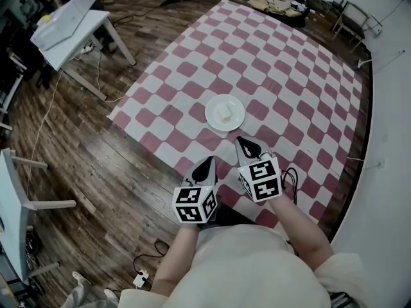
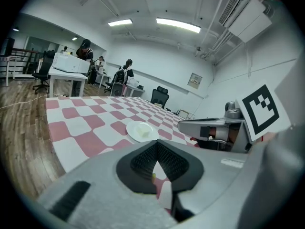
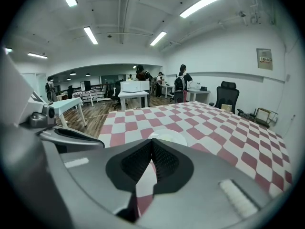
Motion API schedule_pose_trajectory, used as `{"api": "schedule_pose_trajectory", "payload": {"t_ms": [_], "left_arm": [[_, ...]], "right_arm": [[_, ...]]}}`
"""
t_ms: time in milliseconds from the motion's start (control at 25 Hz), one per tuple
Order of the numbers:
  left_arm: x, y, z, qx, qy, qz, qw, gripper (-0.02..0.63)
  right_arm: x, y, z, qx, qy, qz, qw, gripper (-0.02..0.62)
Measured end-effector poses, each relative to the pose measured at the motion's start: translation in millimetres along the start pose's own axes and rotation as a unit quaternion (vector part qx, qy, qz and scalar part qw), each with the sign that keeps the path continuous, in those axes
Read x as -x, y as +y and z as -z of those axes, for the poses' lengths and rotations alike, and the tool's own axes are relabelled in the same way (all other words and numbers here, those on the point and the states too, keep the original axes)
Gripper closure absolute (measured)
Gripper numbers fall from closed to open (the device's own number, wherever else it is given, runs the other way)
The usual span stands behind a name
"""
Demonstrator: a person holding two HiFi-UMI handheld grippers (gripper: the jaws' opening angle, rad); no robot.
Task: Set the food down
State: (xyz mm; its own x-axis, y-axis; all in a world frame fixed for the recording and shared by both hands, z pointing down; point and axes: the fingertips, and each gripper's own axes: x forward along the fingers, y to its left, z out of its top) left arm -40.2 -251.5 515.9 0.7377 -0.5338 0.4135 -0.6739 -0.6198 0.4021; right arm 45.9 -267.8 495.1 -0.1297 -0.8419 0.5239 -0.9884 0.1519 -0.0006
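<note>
A white plate (image 1: 225, 112) lies on the red-and-white checked cloth (image 1: 282, 76) spread on the floor, and a pale piece of food (image 1: 224, 113) rests in its middle. Both grippers hang side by side just short of the plate, apart from it. My left gripper (image 1: 209, 162) is shut, its tips meeting with nothing between them. My right gripper (image 1: 246, 141) is shut and empty too. In the left gripper view the plate (image 2: 139, 130) and food (image 2: 142, 133) lie beyond the closed jaws. In the right gripper view the plate (image 3: 167, 138) peeks over the jaw tips.
A white table (image 1: 70, 24) stands on the wood floor at the far left, another table (image 1: 13, 197) at the near left. A black cable (image 1: 290, 179) loops by my right hand. Clutter (image 1: 279, 4) sits at the cloth's far end. A white wall (image 1: 392, 108) borders the right.
</note>
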Motion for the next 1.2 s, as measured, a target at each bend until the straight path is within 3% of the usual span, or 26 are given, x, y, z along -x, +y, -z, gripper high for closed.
{"api": "schedule_pose_trajectory", "payload": {"t_ms": [1200], "left_arm": [[78, -138, 32, -0.055, -0.062, 0.008, 0.9965, 0.600]], "right_arm": [[164, 20, 29, -0.027, -0.112, -0.061, 0.991, 0.589]]}}
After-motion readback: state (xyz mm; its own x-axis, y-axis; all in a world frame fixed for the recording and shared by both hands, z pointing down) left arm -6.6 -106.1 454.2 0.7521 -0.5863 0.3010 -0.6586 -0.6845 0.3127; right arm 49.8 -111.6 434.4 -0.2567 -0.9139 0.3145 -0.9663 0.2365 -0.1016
